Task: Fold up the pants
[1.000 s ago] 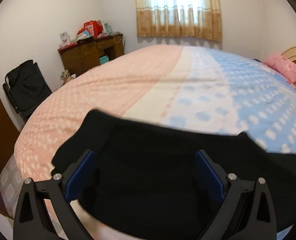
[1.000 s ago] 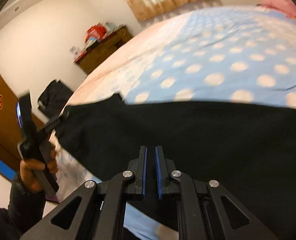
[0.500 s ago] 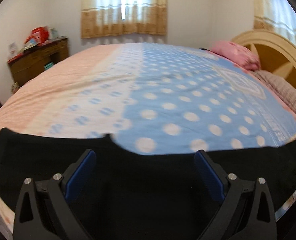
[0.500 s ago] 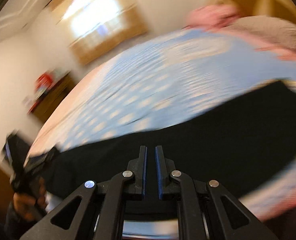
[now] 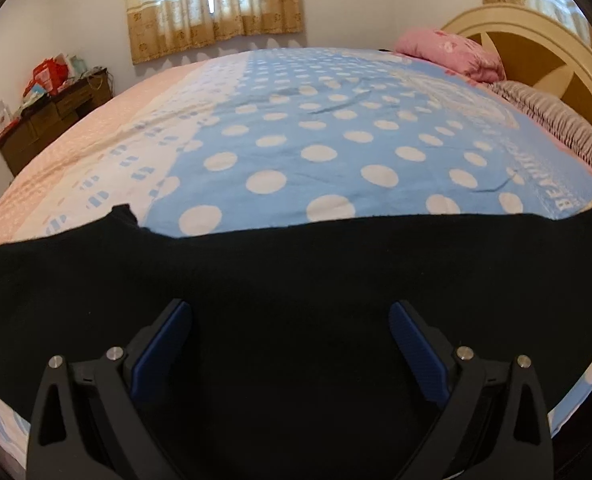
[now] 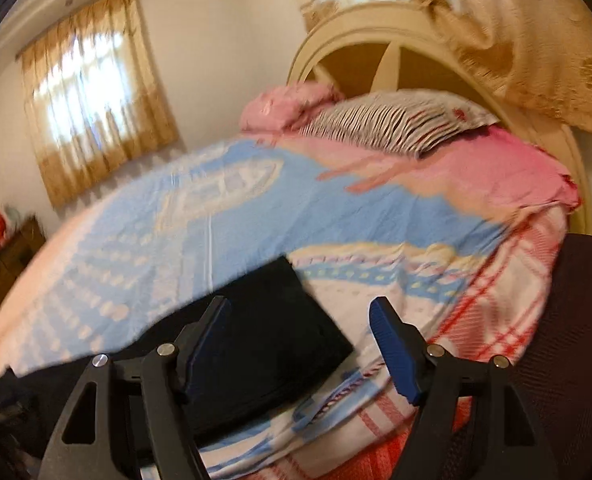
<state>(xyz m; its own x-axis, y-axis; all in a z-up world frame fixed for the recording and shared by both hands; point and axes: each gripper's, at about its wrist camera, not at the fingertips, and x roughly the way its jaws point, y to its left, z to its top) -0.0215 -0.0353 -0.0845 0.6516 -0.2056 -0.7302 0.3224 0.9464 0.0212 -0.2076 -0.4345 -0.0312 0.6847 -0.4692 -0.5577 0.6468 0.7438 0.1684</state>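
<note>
Judging what could go wrong first: the black, soft-fabric pants point(image 5: 296, 280) lie as a long band along the near edge of the bed, and part of the cloth appears to sit close to that edge, so a careless pull toward the person could drag it off the mattress; a fold begun from only one end could also skew the band, since the limp cloth will follow whichever corner is lifted; the small raised flap at the left end of the far hem looks likely to crease under a fold if it is not flattened.

Nearest the left camera, the left gripper point(image 5: 290, 350) has its blue-padded fingers point(image 5: 162, 348) spread wide above the middle of the pants, holding nothing; whether the tips touch the cloth I cannot tell.

In the blurred right view, the right gripper point(image 6: 298, 344) is likewise spread wide and grips nothing; its left finger point(image 6: 204, 344) lies over the squared right end of the pants point(image 6: 268, 332), while the other finger hangs over the pale bedding beside it.

Beyond the pants spreads the blue polka-dot bedsheet point(image 5: 336, 140) with its pink side; farther off lie the pink pillow point(image 5: 452, 54) and the striped pillow point(image 5: 556, 124) against the cream curved wooden headboard point(image 5: 536, 40).
</note>
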